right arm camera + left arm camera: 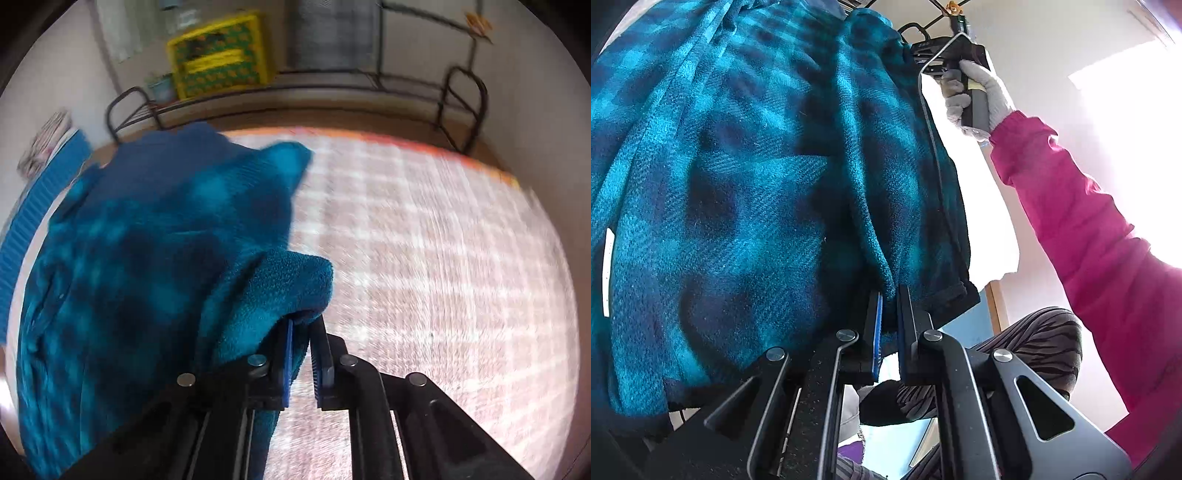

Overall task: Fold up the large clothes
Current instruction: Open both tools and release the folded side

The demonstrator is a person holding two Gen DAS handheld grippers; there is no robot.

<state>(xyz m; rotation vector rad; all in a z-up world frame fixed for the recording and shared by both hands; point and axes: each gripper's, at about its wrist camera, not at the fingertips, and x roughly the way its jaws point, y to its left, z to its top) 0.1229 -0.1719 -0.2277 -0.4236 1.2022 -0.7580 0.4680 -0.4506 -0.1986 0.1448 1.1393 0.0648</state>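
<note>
A large teal-and-navy plaid fleece garment (738, 184) hangs in the air and fills most of the left wrist view. My left gripper (889, 295) is shut on a lower fold of it, near a dark hem. The right gripper's body (960, 51), held by a gloved hand, shows at the top of that view, above the garment's far edge. In the right wrist view my right gripper (303, 325) is shut on a thick fold of the same garment (147, 258), which drapes to the left and hides the left side.
A pink-and-white checked bed cover (424, 258) lies below the right gripper. A black metal bed frame (461, 107) runs along the far edge, with a yellow crate (221, 55) behind it. The person's pink sleeve (1089, 240) crosses the right of the left wrist view.
</note>
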